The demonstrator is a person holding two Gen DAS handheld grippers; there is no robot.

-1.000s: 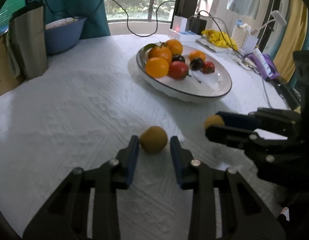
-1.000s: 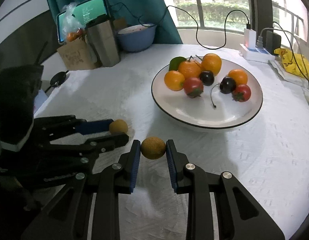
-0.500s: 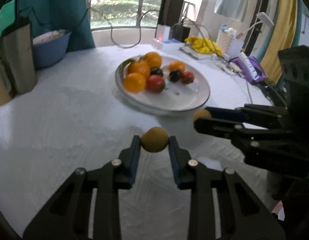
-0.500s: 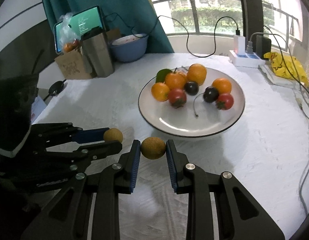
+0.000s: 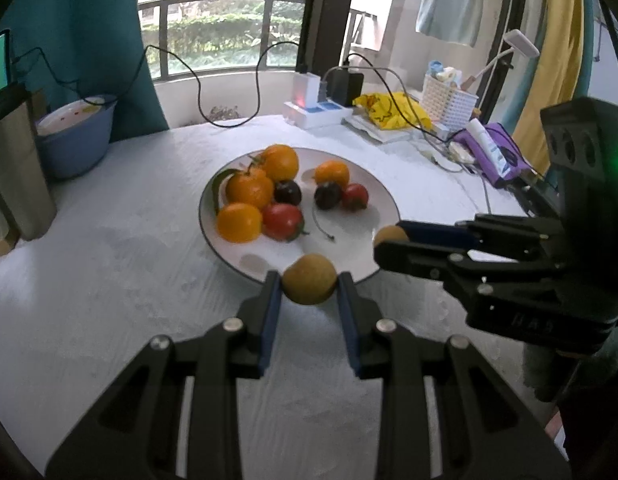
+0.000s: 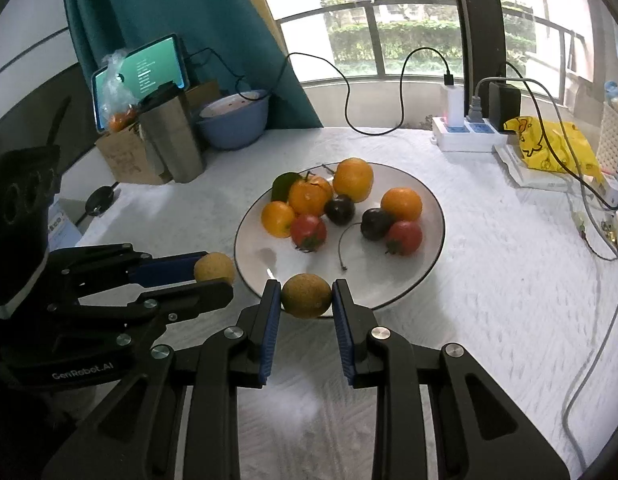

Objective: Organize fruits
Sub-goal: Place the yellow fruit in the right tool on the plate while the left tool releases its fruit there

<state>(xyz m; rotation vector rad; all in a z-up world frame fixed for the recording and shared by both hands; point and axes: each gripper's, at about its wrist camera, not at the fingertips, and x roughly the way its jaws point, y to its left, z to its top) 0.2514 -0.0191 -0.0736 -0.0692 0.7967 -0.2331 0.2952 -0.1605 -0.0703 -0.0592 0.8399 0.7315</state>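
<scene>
My left gripper [image 5: 309, 290] is shut on a small brown-yellow round fruit [image 5: 309, 284], held above the table at the near rim of the white plate [image 5: 373, 196]. My right gripper [image 6: 306, 296] is shut on a second brown-yellow fruit [image 6: 306, 295] over the plate's near rim [image 6: 437, 248]. Each gripper shows in the other's view: the right one [image 5: 389, 240] at the right, the left one [image 6: 215, 270] at the left. The plate holds several oranges [image 5: 249, 186], tomatoes [image 5: 283, 222] and dark plums [image 5: 328, 195].
A blue bowl [image 6: 233, 118], a steel cup [image 6: 173, 136], a cardboard box [image 6: 125, 156] and a phone [image 6: 141, 76] stand at the back left. A power strip with cables [image 6: 465, 136], a yellow bag [image 6: 549, 144] and a white basket [image 5: 449, 104] lie at the back right.
My left gripper closed on its fruit and lifted it off the table. Both grippers moved forward with their fruits to the plate's near rim.
</scene>
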